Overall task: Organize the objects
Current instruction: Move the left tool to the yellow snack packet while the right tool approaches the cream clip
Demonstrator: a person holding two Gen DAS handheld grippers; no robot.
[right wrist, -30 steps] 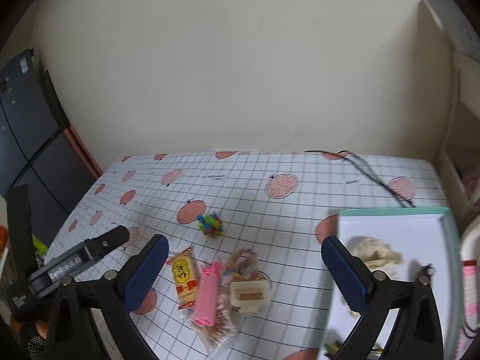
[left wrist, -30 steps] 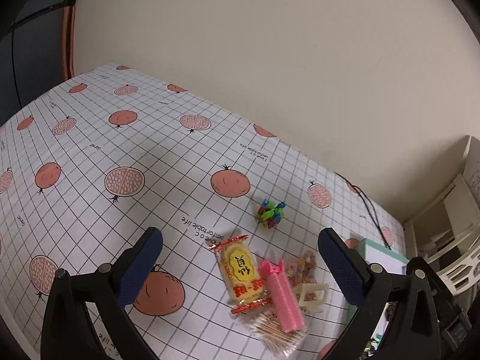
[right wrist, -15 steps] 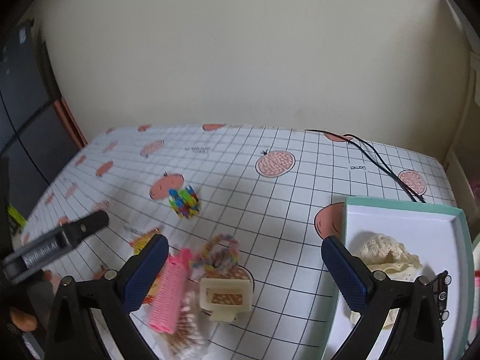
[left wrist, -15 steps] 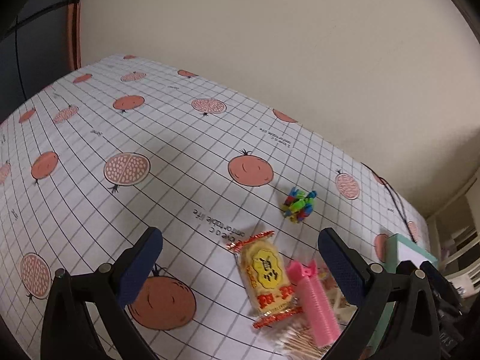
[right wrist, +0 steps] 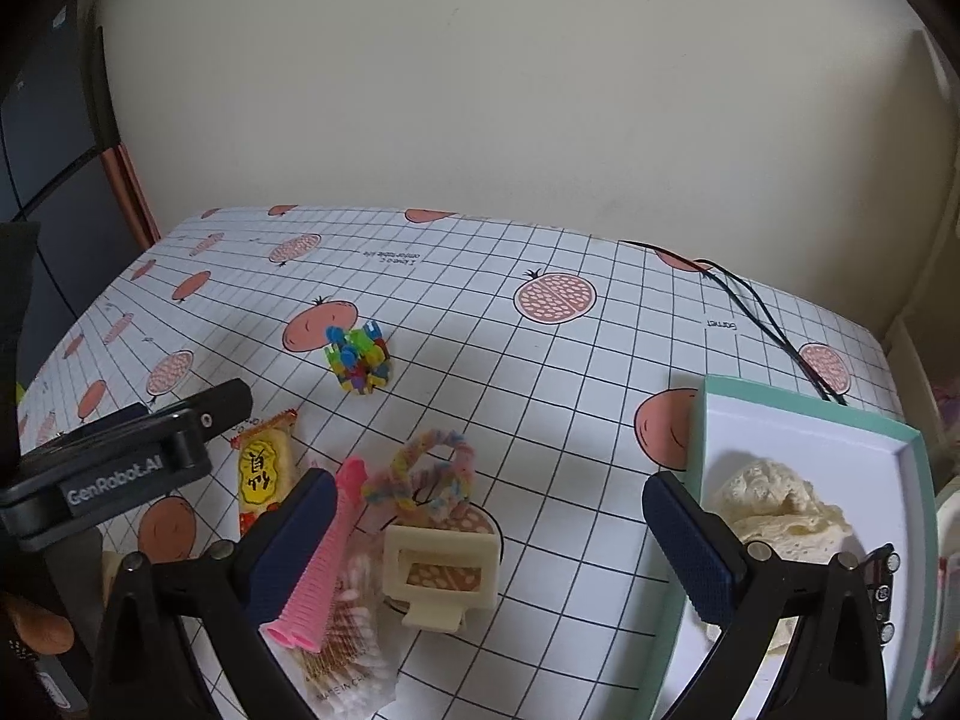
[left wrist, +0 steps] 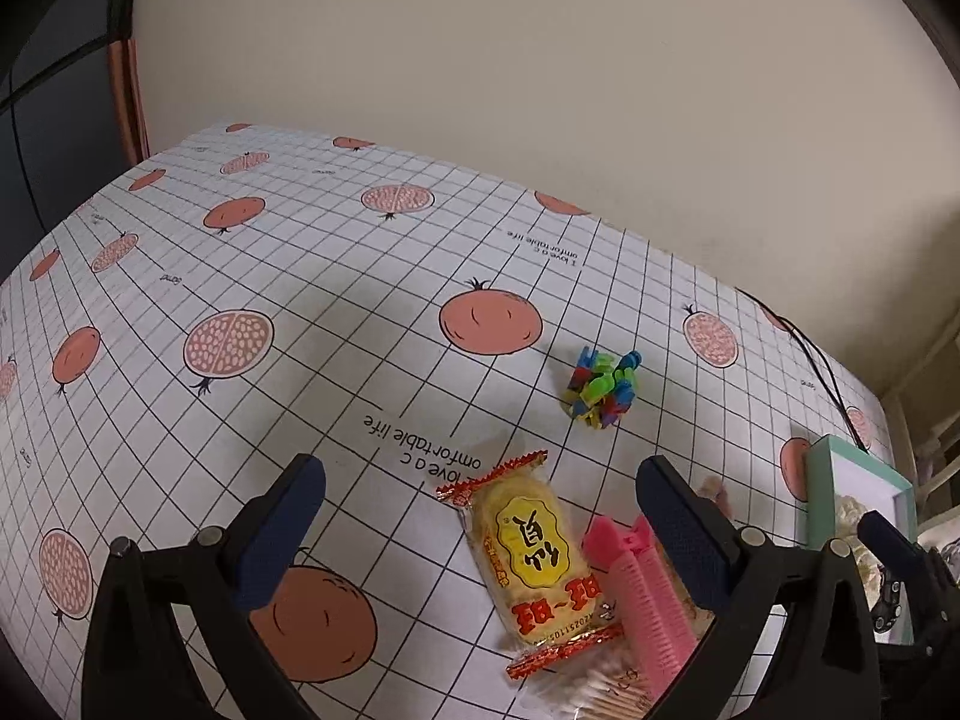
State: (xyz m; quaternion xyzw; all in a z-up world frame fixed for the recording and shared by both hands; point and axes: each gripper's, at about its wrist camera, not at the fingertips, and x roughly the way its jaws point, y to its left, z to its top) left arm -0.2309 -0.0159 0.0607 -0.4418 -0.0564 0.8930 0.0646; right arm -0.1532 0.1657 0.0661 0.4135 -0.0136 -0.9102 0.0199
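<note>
A small pile lies on the pomegranate-print tablecloth [left wrist: 300, 276]: a yellow snack packet [left wrist: 531, 552], a pink hair roller [left wrist: 648, 600], a bag of cotton swabs [right wrist: 342, 654], a pastel scrunchie [right wrist: 426, 474] and a cream claw clip [right wrist: 441, 570]. A colourful block toy [right wrist: 357, 357] sits apart, farther back. My left gripper [left wrist: 480, 498] is open, just above the snack packet. My right gripper [right wrist: 489, 504] is open over the clip and scrunchie. Neither gripper holds anything.
A teal-rimmed white tray [right wrist: 804, 414] at the right holds a cream lace scrunchie [right wrist: 774, 504] and a dark small item. A black cable [right wrist: 762, 312] runs along the back right. The wall borders the far edge. White shelving [left wrist: 936, 450] stands right of the table.
Both grippers have moved down and closer to the pile, which now looms larger. Both stay open and nothing on the table has shifted.
</note>
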